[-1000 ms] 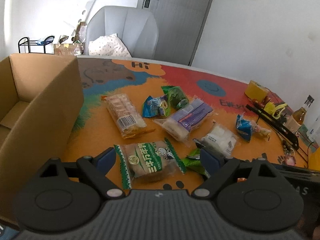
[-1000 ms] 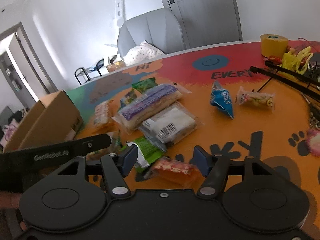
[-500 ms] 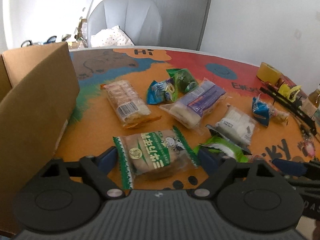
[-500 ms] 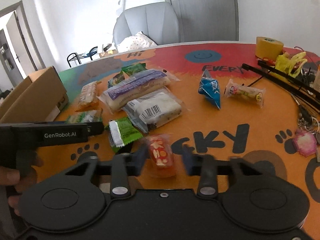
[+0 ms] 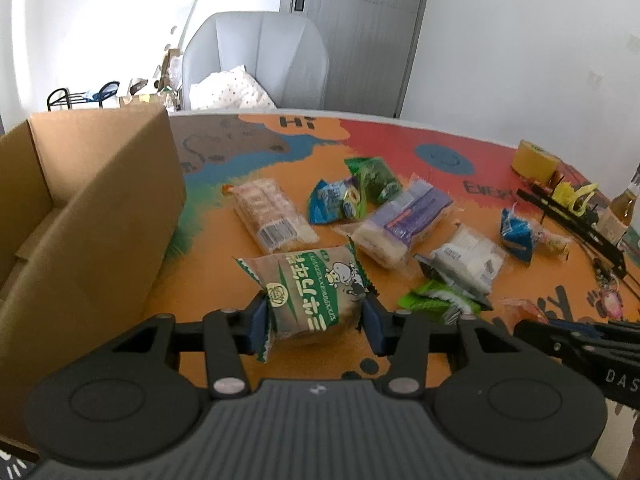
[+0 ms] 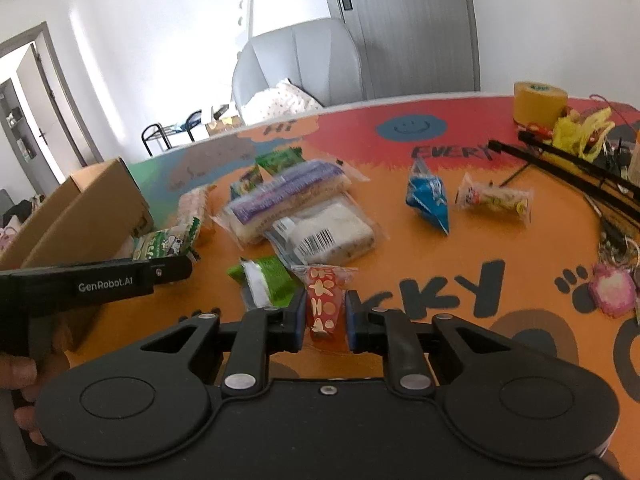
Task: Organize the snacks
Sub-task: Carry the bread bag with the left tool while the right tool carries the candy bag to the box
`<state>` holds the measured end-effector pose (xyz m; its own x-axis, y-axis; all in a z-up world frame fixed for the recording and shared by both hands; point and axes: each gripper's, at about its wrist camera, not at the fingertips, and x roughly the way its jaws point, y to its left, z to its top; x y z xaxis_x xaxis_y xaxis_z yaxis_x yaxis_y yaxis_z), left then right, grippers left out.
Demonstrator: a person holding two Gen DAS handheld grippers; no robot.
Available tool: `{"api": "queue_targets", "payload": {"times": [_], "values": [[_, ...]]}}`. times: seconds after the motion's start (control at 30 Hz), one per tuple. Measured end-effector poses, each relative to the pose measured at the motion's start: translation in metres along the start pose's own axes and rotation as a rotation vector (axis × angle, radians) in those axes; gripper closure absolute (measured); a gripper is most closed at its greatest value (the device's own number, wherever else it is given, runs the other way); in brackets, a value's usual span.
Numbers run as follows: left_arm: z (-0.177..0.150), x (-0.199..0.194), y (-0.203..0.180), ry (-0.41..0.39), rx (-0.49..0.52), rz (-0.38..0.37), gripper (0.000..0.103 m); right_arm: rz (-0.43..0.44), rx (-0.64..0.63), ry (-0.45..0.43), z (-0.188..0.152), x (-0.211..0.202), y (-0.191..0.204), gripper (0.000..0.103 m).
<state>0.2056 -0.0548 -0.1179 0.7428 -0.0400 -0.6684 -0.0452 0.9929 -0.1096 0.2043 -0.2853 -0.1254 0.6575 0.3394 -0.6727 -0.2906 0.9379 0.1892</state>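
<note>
A green-and-brown bread packet [image 5: 312, 284] with a cow print sits between the blue pads of my left gripper [image 5: 316, 320]. Its jaws are closing, and the pads touch both sides of the packet. My right gripper [image 6: 326, 316] is shut on a small red packet [image 6: 324, 300] with white shapes, just above the orange table mat. An open cardboard box [image 5: 92, 208] stands to the left of both grippers. Loose snacks lie beyond: a cracker pack [image 5: 268, 216], a purple-labelled sandwich pack [image 5: 404, 220], a white pack [image 5: 464, 260] and a small green packet [image 6: 268, 284].
Two blue bags [image 5: 330, 200] [image 6: 428, 200] and a green bag [image 5: 372, 174] lie further back. A yellow tape roll [image 6: 540, 104], black rods [image 6: 568, 168] and trinkets crowd the right edge. A grey chair [image 5: 256, 60] stands behind the table.
The left jaws have narrowed from wide open onto the bread packet. The right jaws have shut on the red packet, which now stands upright between the pads.
</note>
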Motion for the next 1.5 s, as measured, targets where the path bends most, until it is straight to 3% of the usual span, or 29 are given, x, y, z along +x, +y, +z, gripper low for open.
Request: {"api": "queue_targets", "payload": {"times": [0.73,1.5], "values": [[0.038,-0.062,0.020,-0.148,-0.001,-0.031,0.056,0.075,-0.036,-0.127,0.044,-0.016,0.052,0.086],[0.048,-0.102,0.089,-0.229,-0.088,0.051,0.056,0.156,-0.109,-0.175,0.063,-0.012,0.124,0.086]]}}
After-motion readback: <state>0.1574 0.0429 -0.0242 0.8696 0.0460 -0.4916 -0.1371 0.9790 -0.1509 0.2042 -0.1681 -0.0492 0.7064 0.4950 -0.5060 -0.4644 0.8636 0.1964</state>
